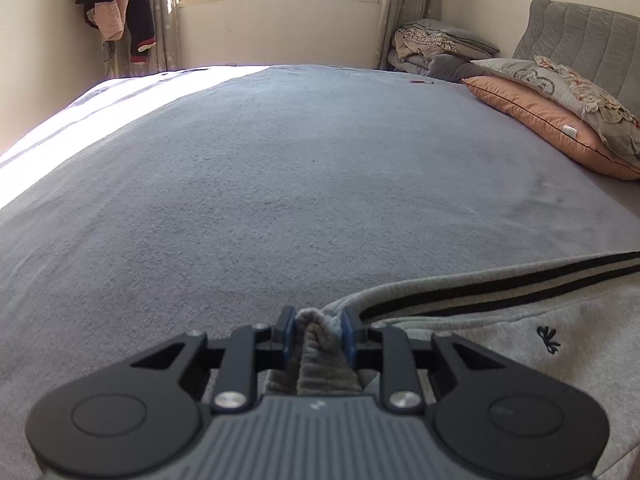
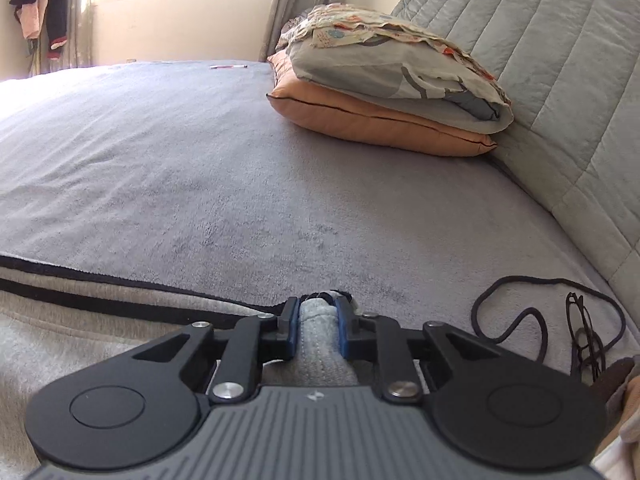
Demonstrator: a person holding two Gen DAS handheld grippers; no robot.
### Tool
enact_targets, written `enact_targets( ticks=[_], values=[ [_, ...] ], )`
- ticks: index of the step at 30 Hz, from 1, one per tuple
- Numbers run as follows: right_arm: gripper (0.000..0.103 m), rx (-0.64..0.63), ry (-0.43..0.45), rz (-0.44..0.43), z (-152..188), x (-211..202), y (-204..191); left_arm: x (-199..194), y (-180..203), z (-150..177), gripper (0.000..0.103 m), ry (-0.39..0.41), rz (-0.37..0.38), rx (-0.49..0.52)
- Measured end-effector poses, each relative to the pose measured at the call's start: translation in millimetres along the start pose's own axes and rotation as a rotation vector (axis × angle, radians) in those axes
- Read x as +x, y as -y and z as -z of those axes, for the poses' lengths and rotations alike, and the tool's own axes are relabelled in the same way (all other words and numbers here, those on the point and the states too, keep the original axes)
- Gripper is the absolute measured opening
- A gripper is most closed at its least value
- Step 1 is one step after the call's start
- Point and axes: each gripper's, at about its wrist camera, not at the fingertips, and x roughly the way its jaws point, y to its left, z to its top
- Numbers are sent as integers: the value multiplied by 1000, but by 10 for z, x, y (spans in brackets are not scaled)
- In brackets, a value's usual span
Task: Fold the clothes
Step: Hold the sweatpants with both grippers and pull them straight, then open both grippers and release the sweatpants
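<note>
Garment (image 1: 500, 344): grey, 2 black stripes along its edge, lying on the bed (image 1: 280, 184) at its near side.
Left gripper (image 1: 319, 334): pads pinched on a bunched fold of the garment.
Right gripper (image 2: 318, 326): likewise clamped on grey fabric (striped edge).
Pillows (image 2: 380, 116): stacked by the headboard.
Glasses (image 2: 586, 336): beside a black cord.

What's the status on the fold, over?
Left gripper and right gripper both clamped on grey garment. Glasses and black cord lie close right.
</note>
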Motion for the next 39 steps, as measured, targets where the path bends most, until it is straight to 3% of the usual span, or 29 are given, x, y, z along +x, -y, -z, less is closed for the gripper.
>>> enact_targets(
  ticks=[5,8,10,12,15,16,18,21,25,27,28,30,33,35,39],
  values=[
    [19,45,193,-1,-471,-459,12,-282,-111,-211,24,124,-38,-99],
    [20,25,243,45,-700,-598,-80,-95,-43,-197,28,94,-85,-74],
    [21,-2,185,106,-695,-401,-209,177,11,-106,32,38,-122,-78],
    [23,-82,41,217,-517,52,-377,339,8,-14,37,6,-141,-84],
    [27,-125,-113,246,-201,335,-402,359,-75,13,41,-4,-126,-131],
    [31,-55,-76,227,-136,234,-295,282,-130,-17,40,12,-112,-157],
    [56,91,-30,167,-52,19,-33,118,-211,-61,42,48,-124,-160],
    [57,238,-65,106,112,-247,270,-114,-379,-20,49,60,-117,-229],
    [57,434,-169,8,421,-418,520,-379,-459,266,52,44,-32,-360],
    [53,560,-201,-43,600,-329,546,-444,-401,378,53,10,-66,-349],
    [49,540,-193,-18,601,-305,489,-470,-380,407,53,-11,-78,-337],
    [7,485,-174,14,540,-328,374,-616,-374,470,53,-5,-89,-333],
    [6,540,-90,1,514,-564,443,-840,-408,568,53,-2,-91,-349],
    [6,544,-78,2,537,-676,509,-948,-436,610,53,5,-90,-378],
    [6,596,-124,-17,740,-673,607,-990,-402,687,54,-3,-60,-403]
  ],
)
